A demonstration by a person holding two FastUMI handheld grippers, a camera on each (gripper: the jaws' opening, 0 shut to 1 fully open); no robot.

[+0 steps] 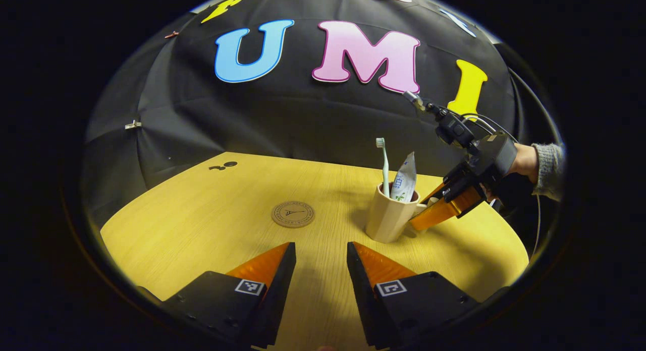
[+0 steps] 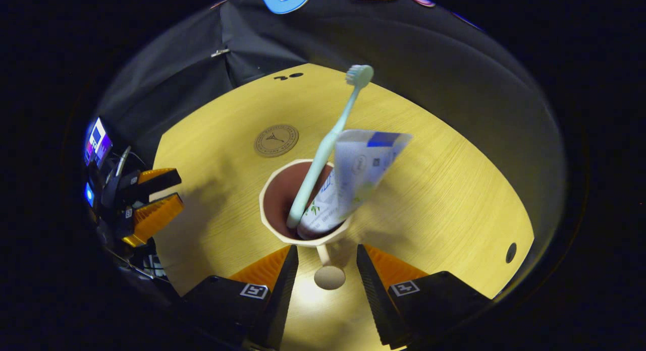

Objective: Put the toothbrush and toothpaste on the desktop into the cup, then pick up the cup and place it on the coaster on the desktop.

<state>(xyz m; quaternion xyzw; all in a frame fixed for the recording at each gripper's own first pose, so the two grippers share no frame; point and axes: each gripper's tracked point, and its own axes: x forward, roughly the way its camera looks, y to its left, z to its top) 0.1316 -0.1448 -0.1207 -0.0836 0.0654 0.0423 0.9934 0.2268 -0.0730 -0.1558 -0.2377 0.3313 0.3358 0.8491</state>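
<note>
Toothbrush [image 2: 323, 149] and toothpaste [image 2: 353, 182] are both standing in the cup [image 1: 387, 217], heads poking up over the rim. The cup sits on the wooden desktop [image 1: 202, 230], just right of the round coaster [image 1: 292, 214] and not on it. The right gripper [image 2: 327, 257] is right up at the cup's handle [image 2: 328, 270], fingers apart either side of it, no squeeze showing. The left gripper [image 1: 321, 252] hangs back at the near edge, fingers parted on nothing, cup ahead to its right
</note>
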